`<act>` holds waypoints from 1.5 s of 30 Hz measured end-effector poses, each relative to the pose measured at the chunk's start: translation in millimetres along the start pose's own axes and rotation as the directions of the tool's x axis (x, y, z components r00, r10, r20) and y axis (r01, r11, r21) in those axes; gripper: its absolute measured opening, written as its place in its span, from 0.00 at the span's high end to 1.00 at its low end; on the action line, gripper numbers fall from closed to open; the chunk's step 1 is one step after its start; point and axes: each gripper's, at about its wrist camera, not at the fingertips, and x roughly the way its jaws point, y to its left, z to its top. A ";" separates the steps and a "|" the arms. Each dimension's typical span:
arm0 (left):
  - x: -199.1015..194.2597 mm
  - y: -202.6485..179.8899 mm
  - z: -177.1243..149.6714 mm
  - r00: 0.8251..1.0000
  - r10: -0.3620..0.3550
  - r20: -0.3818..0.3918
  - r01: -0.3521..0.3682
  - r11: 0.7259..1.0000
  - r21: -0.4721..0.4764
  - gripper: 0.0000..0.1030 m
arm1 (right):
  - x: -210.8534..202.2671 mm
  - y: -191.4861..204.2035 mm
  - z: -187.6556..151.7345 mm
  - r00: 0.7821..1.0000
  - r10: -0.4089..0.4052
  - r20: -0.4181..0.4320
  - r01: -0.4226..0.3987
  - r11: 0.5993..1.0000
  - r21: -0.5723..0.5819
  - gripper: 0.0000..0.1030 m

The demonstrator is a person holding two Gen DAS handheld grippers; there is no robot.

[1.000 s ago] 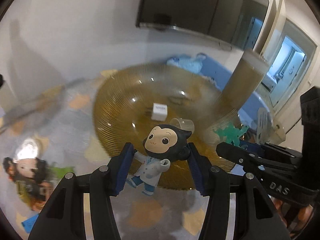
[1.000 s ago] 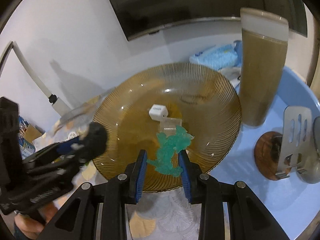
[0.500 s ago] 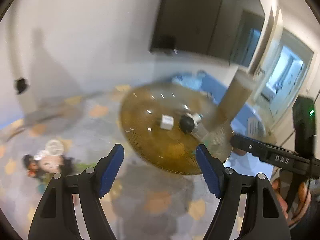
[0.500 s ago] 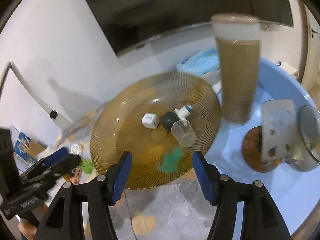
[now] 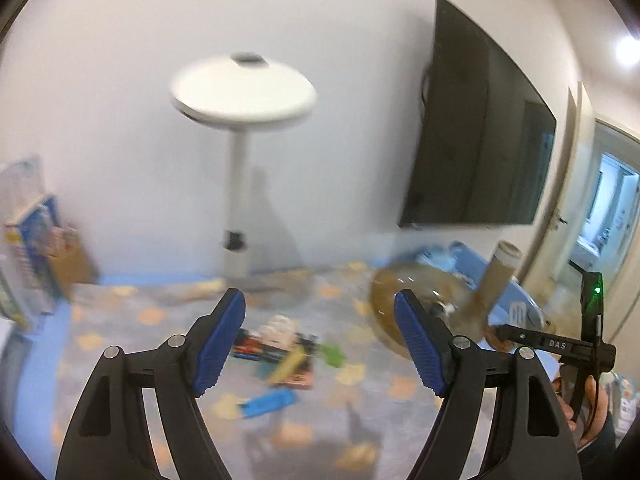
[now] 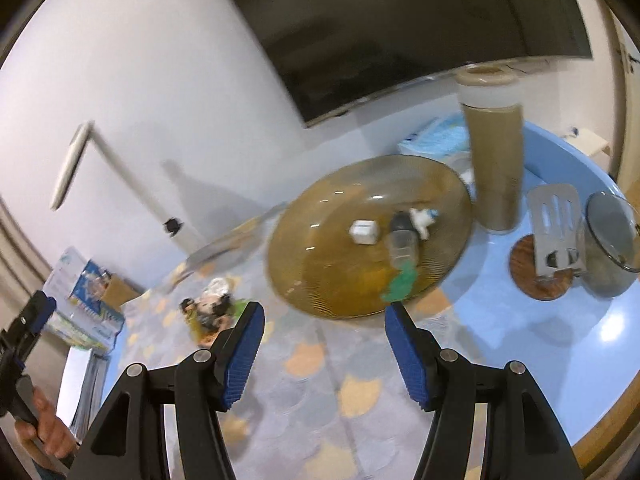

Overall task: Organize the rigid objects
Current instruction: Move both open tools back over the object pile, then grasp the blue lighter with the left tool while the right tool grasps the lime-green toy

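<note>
In the right wrist view an amber ribbed plate [image 6: 320, 248] holds a white cube [image 6: 363, 232], a dark-headed monkey figurine [image 6: 412, 220] lying down, a small clear cup [image 6: 402, 250] and a teal star-like shape [image 6: 402, 284]. My right gripper [image 6: 324, 320] hangs open above the cloth just in front of the plate, nothing between its pads. My left gripper [image 5: 318, 308] is still opening and holds nothing. It faces a blurred heap of small toys and cards [image 5: 280, 344] and a blue strip [image 5: 268, 402] on the patterned cloth. The plate [image 5: 384, 292] lies to its right.
A tall brown tumbler [image 6: 496, 160] stands behind the plate. A slotted spatula [image 6: 554, 220] rests on a wooden coaster [image 6: 536, 276] beside a glass pot [image 6: 608, 240]. A doll figure [image 6: 210, 308] lies left of the plate. A white lamp [image 5: 242, 96] and boxes [image 5: 32, 248] stand by the wall.
Both grippers opened and let go: the monkey figurine and the teal shape now lie in the plate. Both pulled back and up; the left one swung left toward the toy heap.
</note>
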 end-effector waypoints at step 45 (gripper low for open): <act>109.8 65.6 -183.9 0.886 0.294 -0.359 -0.301 0.953 0.038 0.02 | 163.4 112.4 -132.5 0.968 -0.045 -0.247 -0.062 0.910 -0.411 0.33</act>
